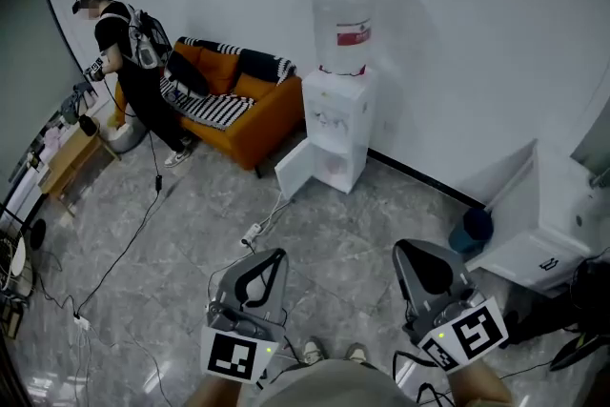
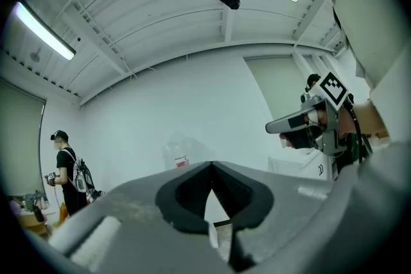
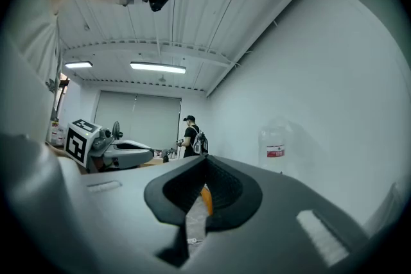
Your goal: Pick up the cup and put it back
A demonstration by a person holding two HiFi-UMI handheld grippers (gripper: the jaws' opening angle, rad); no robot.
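Judged pre-grasp. Left gripper (image 1: 274, 254) and right gripper (image 1: 404, 249) stood well short of the water dispenser (image 1: 335, 124), jaws together, empty. No cup identified; next move likely calls for approaching, then opening.

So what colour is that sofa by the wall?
The sofa is orange, best seen in the head view.

Cool, even light from ceiling tubes (image 3: 157, 67), soft shadows, fisheye-warped dark corners
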